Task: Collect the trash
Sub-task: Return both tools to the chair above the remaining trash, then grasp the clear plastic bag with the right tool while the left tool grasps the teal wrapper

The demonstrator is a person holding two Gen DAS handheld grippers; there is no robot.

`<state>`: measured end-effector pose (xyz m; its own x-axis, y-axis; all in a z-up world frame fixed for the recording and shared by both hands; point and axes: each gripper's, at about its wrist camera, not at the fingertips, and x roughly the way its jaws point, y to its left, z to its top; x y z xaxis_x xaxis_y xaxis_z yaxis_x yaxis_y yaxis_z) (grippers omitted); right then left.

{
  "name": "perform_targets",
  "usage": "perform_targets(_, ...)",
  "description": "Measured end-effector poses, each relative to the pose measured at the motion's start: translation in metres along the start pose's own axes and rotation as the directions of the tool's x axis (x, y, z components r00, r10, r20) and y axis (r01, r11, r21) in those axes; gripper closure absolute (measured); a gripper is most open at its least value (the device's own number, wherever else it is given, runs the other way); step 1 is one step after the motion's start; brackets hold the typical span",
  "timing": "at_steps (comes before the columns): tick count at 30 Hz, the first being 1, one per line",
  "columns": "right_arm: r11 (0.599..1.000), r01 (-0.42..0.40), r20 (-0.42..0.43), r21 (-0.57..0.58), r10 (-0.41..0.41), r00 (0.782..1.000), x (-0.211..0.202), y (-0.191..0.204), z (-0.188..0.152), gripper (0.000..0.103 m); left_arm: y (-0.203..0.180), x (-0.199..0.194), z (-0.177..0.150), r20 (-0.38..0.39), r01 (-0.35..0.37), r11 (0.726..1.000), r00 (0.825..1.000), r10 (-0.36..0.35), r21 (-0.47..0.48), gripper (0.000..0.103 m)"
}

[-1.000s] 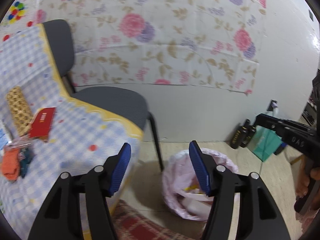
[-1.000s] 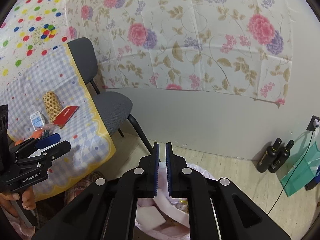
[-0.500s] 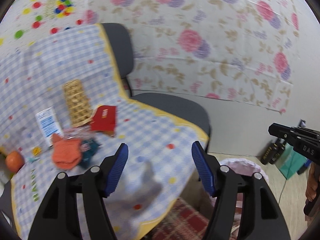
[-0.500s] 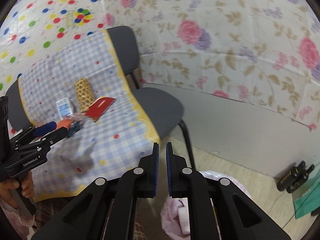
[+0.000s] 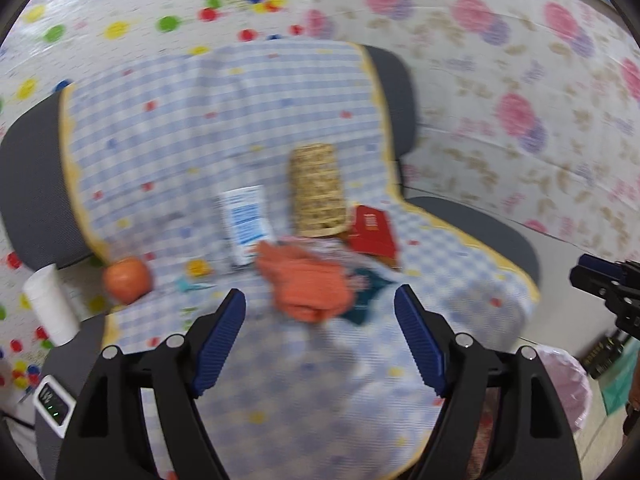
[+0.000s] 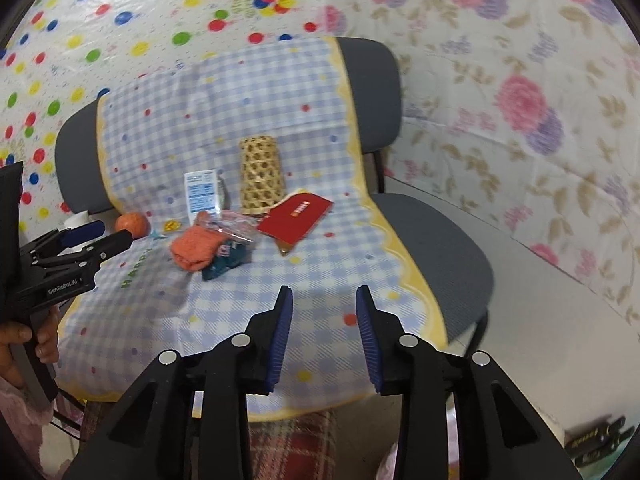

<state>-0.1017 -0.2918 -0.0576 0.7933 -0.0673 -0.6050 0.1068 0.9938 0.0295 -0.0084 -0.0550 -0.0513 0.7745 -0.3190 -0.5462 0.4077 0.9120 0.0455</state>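
My left hand-held gripper (image 5: 320, 332) hangs with its fingers wide apart, empty, the orange crumpled wrapper (image 5: 308, 284) lying just beyond it on the checked cloth (image 5: 280, 392). My right hand-held gripper (image 6: 324, 320), partly open and empty, sits farther right, so the left is nearer.

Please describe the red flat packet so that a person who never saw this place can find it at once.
Look at the blue checked cloth with a yellow border, spread over the grey chairs. In the cluster of items near its middle, the red packet lies flat directly right of the woven basket cup. It is the only flat, deep-red rectangle there; the orange cloth nearby is crumpled.
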Motion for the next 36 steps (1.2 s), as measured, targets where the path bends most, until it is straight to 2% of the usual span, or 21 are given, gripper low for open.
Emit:
perform_targets(5, 0.997, -0.058, -0.027, -0.05, 0.057, 0.998, 0.034, 0.025, 0.017, 0.064, 0.033, 0.012, -0.004, -0.026, -0.089, 0.995, 0.996, 0.088, -0.043, 0.028)
perform_targets(11, 0.987, -0.117, -0.068, -0.111, 0.11, 0.992, 0.083, 0.055, 0.033, 0.061, 0.061, 0.032, -0.01, -0.07, -0.135, 0.986, 0.989, 0.128, -0.094, 0.027)
perform_targets(16, 0.975, -0.157, -0.117, -0.157, 0.14, 0.983, 0.128, 0.079, 0.046, 0.06, 0.077, 0.05, -0.01, -0.104, -0.146, 0.98, 0.986, 0.133, -0.133, 0.026)
perform_targets(24, 0.947, -0.125, -0.172, -0.296, 0.075, 0.982, 0.183, 0.11, 0.057, 0.06, 0.081, 0.072, 0.0, -0.118, -0.147, 0.98, 0.984, 0.132, -0.137, 0.026)
perform_targets(31, 0.92, -0.116, -0.197, -0.375, 0.043, 0.98, 0.212, 0.125, 0.053, 0.06, 0.084, 0.087, 0.002, -0.134, -0.152, 0.978, 0.982, 0.133, -0.142, 0.026)
perform_targets(32, 0.916, -0.112, -0.194, -0.384, 0.039, 0.98, 0.214, 0.127, 0.053, 0.063, 0.085, 0.088, 0.001, -0.138, -0.151, 0.978, 0.982, 0.131, -0.146, 0.026)
perform_targets(34, 0.913, -0.119, -0.18, -0.389, 0.052, 0.982, 0.214, 0.129, 0.054, 0.075, 0.085, 0.086, 0.0, -0.14, -0.151, 0.978, 0.981, 0.131, -0.146, 0.026)
perform_targets(36, 0.922, -0.116, -0.153, -0.368, 0.063, 0.986, 0.208, 0.128, 0.059, 0.096, 0.084, 0.083, -0.001, -0.137, -0.156, 0.978, 0.981, 0.137, -0.14, 0.026)
